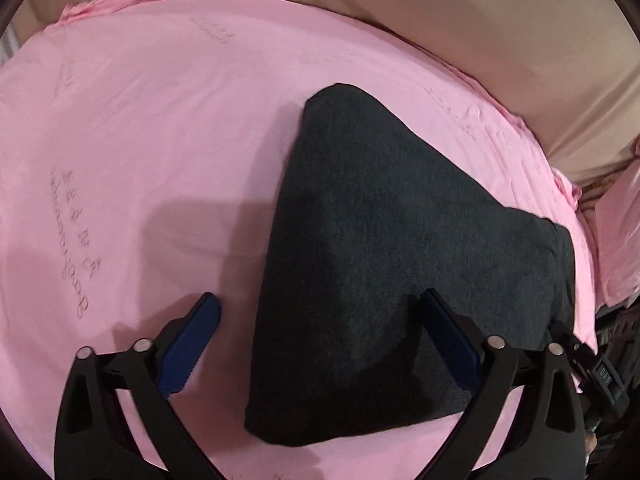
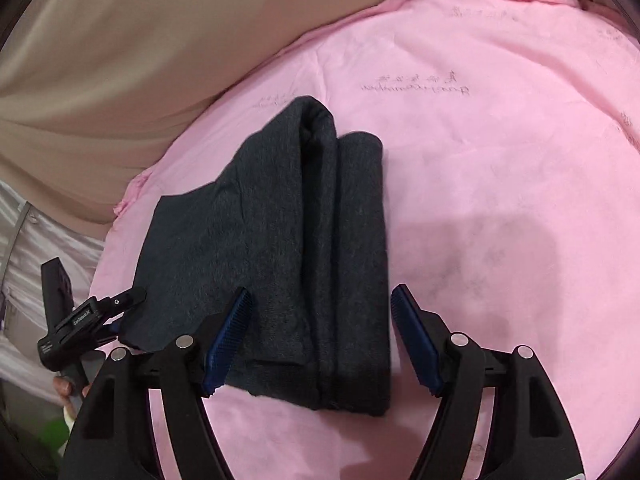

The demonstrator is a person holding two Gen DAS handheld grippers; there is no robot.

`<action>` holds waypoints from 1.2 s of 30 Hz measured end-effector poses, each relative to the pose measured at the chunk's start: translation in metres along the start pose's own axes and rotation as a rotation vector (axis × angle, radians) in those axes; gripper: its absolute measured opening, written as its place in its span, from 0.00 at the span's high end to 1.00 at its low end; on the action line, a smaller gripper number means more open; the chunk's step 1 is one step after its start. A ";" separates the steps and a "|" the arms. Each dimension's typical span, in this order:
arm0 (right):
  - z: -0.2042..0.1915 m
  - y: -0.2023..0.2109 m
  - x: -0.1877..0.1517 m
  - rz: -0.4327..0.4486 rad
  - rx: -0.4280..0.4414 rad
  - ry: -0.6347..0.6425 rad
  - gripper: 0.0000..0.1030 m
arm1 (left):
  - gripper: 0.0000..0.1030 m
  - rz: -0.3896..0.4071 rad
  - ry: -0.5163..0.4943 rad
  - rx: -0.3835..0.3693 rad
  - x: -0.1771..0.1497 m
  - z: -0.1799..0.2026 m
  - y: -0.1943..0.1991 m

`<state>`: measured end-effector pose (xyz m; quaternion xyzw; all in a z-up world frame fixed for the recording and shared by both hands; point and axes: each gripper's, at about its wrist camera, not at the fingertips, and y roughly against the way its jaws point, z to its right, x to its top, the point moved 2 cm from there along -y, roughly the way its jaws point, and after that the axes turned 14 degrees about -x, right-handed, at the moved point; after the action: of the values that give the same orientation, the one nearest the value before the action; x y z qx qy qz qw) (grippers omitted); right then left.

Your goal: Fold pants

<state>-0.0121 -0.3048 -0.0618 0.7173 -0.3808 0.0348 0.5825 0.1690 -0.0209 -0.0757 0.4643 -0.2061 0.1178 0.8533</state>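
Dark grey pants (image 1: 380, 248) lie folded into a compact bundle on the pink sheet (image 1: 140, 140). In the right wrist view the pants (image 2: 280, 248) show stacked folded layers with a thick fold along the right side. My left gripper (image 1: 320, 312) is open above the bundle's near left edge, one finger over the sheet and one over the cloth. My right gripper (image 2: 320, 308) is open above the bundle's near end, with its fingers on either side and nothing held. The left gripper also shows at the left of the right wrist view (image 2: 116, 312), at the pants' left corner.
The pink sheet (image 2: 500, 180) has faint printed writing and covers the work surface. A beige curtain or cloth (image 1: 480, 20) hangs behind it. A pink pillow edge (image 1: 616, 240) lies at the right. Dark clutter (image 1: 616, 344) sits past the sheet's right edge.
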 end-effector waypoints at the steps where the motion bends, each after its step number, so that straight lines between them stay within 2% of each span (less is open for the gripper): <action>1: -0.004 0.000 0.001 0.001 -0.005 0.009 0.58 | 0.46 0.005 -0.029 0.014 0.001 0.005 -0.001; 3: -0.010 0.012 0.003 0.010 0.000 0.031 0.73 | 0.71 -0.018 -0.023 -0.037 0.002 0.011 0.001; 4: -0.014 0.023 0.006 0.025 0.018 0.039 0.75 | 0.84 -0.011 -0.024 -0.022 0.004 0.014 0.006; 5: -0.017 0.030 0.009 0.033 0.049 0.037 0.76 | 0.87 0.005 -0.033 -0.016 0.007 0.018 0.014; 7: -0.022 0.054 0.011 0.044 0.103 0.041 0.78 | 0.92 0.024 -0.035 -0.051 0.008 0.025 0.037; 8: -0.023 0.069 0.008 0.059 0.105 0.057 0.78 | 0.92 0.022 -0.046 -0.064 0.004 0.029 0.051; 10: -0.021 0.087 -0.005 0.057 0.082 0.078 0.78 | 0.92 0.018 -0.077 -0.070 -0.013 0.034 0.079; 13: -0.004 0.078 -0.042 -0.031 0.072 0.074 0.72 | 0.88 -0.029 -0.076 -0.043 -0.051 0.028 0.091; 14: 0.006 0.070 -0.057 -0.052 0.020 0.076 0.70 | 0.88 -0.047 -0.070 -0.014 -0.064 0.024 0.086; 15: 0.017 0.065 -0.067 -0.058 -0.050 0.066 0.63 | 0.87 -0.056 -0.071 0.028 -0.076 0.020 0.081; 16: 0.024 0.066 -0.071 -0.042 -0.041 0.038 0.54 | 0.87 -0.049 -0.074 0.086 -0.087 0.017 0.077; 17: 0.031 0.076 -0.071 -0.023 -0.027 -0.003 0.53 | 0.86 -0.034 -0.073 0.098 -0.090 0.016 0.079; 18: 0.031 0.089 -0.067 0.011 -0.047 -0.009 0.53 | 0.86 -0.017 -0.068 0.096 -0.091 0.018 0.083; 20: 0.016 0.116 -0.054 0.110 -0.087 0.068 0.53 | 0.83 0.049 -0.084 0.069 -0.081 0.029 0.101; 21: 0.007 0.123 -0.047 0.135 -0.093 0.099 0.51 | 0.75 0.087 -0.106 0.073 -0.074 0.035 0.109; 22: -0.004 0.126 -0.037 0.155 -0.096 0.122 0.44 | 0.62 0.131 -0.128 0.095 -0.066 0.043 0.116; 23: -0.013 0.124 -0.029 0.175 -0.104 0.140 0.42 | 0.57 0.168 -0.146 0.118 -0.058 0.050 0.118; 25: -0.028 0.107 -0.016 0.174 -0.133 0.171 0.35 | 0.49 0.203 -0.183 0.135 -0.044 0.057 0.117; 27: -0.030 0.080 -0.003 0.133 -0.177 0.162 0.33 | 0.49 0.184 -0.188 0.141 -0.030 0.061 0.099; 28: -0.035 0.067 -0.003 0.113 -0.177 0.166 0.43 | 0.49 0.165 -0.181 0.144 -0.026 0.058 0.088; 29: -0.034 0.055 -0.004 0.084 -0.166 0.163 0.68 | 0.49 0.130 -0.173 0.155 -0.021 0.052 0.070; 30: -0.033 0.051 -0.006 0.044 -0.116 0.139 0.95 | 0.50 0.103 -0.157 0.178 -0.020 0.045 0.058; 31: -0.031 0.058 -0.008 0.062 -0.093 0.112 0.96 | 0.51 0.076 -0.144 0.195 -0.020 0.038 0.049; 33: -0.029 0.080 -0.012 0.129 -0.111 0.113 0.96 | 0.50 0.040 -0.138 0.217 -0.028 0.026 0.031; 35: -0.014 0.069 -0.017 0.098 -0.126 0.099 0.94 | 0.48 0.024 -0.151 0.235 -0.038 0.016 0.020; 36: -0.011 0.053 -0.019 0.058 -0.169 0.126 0.91 | 0.48 0.023 -0.152 0.244 -0.042 0.013 0.016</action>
<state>-0.0520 -0.2876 -0.0251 0.6507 -0.3657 0.0646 0.6623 0.1224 -0.0241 -0.0767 0.5699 -0.2594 0.1165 0.7709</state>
